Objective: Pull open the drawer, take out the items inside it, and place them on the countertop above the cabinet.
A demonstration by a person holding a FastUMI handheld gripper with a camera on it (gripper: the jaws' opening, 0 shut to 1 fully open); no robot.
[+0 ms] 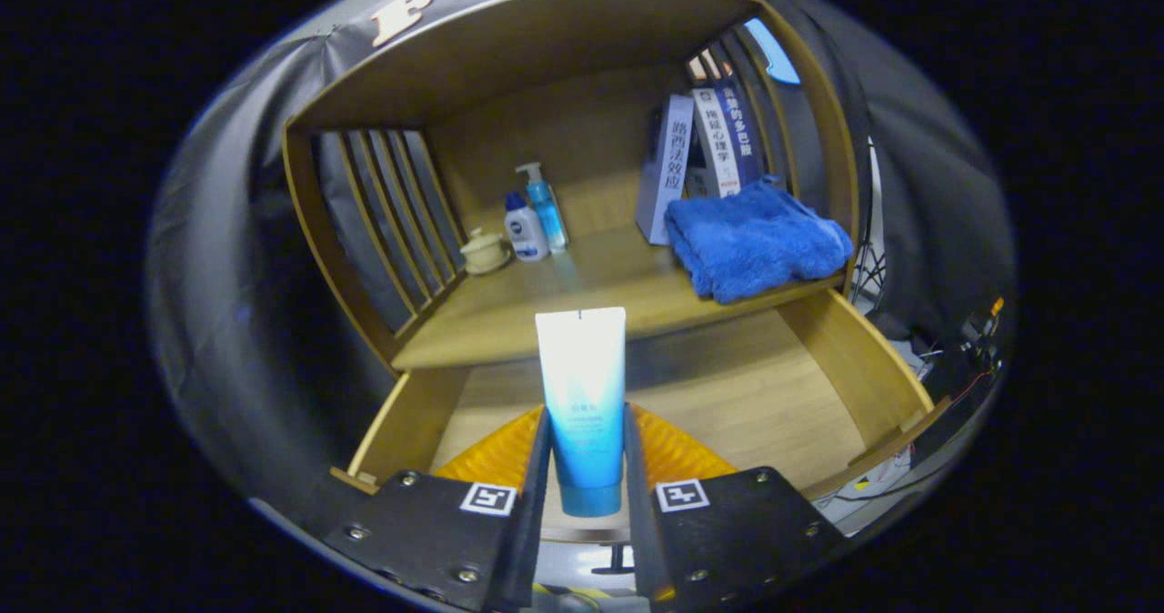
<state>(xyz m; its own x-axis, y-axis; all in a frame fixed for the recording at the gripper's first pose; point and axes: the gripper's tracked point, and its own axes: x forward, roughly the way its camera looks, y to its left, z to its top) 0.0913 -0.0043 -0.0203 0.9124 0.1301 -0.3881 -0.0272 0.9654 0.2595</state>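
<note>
The gripper is clamped on a white-to-blue gradient plastic tube, both fingers pressing its lower sides, cap end down and flat crimped end up. The tube stands upright above the pulled-open wooden drawer. Beyond it lies the wooden countertop, bearing a folded blue towel.

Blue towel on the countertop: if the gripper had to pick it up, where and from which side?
The gripper is now shut on the tube above the open drawer. For the folded blue towel, I would probably pinch its front edge, which overhangs the countertop, coming from the front: the books block the back.
</note>
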